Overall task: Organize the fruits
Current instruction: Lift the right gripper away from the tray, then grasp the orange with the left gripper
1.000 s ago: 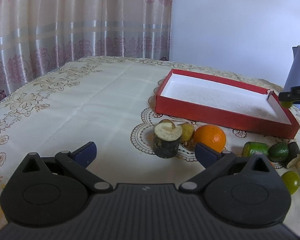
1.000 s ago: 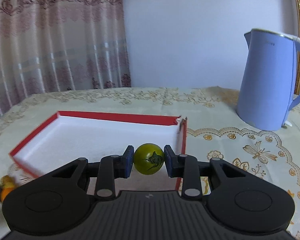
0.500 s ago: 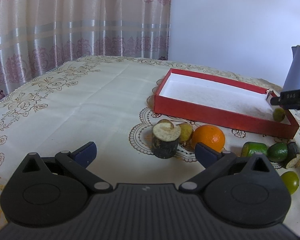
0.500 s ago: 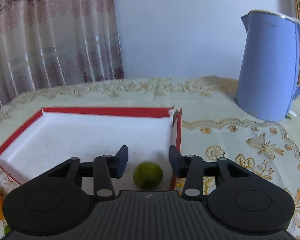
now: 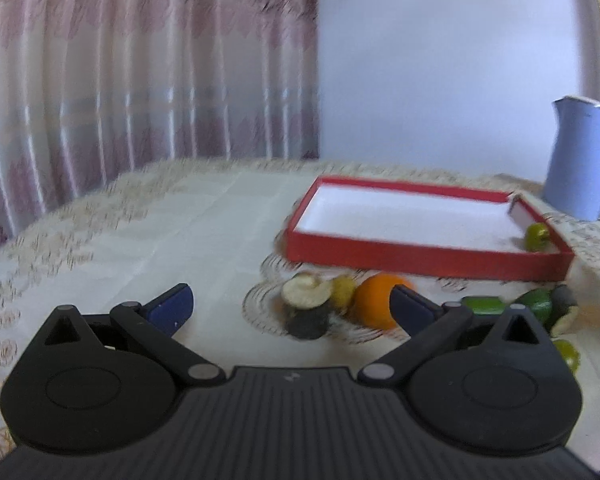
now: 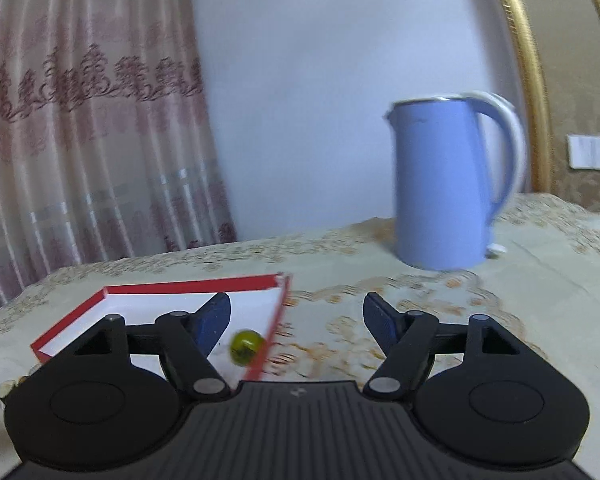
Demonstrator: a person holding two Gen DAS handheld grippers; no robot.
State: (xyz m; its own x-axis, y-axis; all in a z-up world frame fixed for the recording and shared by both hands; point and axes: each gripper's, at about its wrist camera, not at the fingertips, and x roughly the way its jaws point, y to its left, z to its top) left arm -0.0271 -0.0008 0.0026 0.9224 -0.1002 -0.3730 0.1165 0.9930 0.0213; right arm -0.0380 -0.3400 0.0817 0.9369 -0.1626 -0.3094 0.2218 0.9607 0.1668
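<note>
Both tools are empty right now. The left gripper [image 5: 290, 304] hangs low over the tablecloth [image 5: 160, 232] with its blue pads spread wide, and the right gripper [image 6: 296, 316] is spread wide as well, nothing between its fingers.

One small green fruit [image 6: 245, 346] sits inside the red tray [image 5: 420, 258], tucked against the right wall at the near right corner. In the left view it shows as a yellow-green ball [image 5: 537, 236] in that same corner. The rest of the tray's white floor is bare.

The pile waits on the cloth just near of the tray: an orange [image 5: 374, 300], round and bright, with a smaller yellow-green fruit [image 5: 342, 290] touching its left side, and a dark-skinned cut chunk [image 5: 306, 308] with a pale top face standing left of that. Farther right lie several green fruits [image 5: 534, 306], blurred, so their kind is hard to call.

The orange looks like the heaviest here, firm-skinned, a bit slick and ready to roll. My read: take it across its widest middle, pads level, squeeze moderate. The cut chunk should sit steadier; grip its dark sides, not the soft pale face.
</note>
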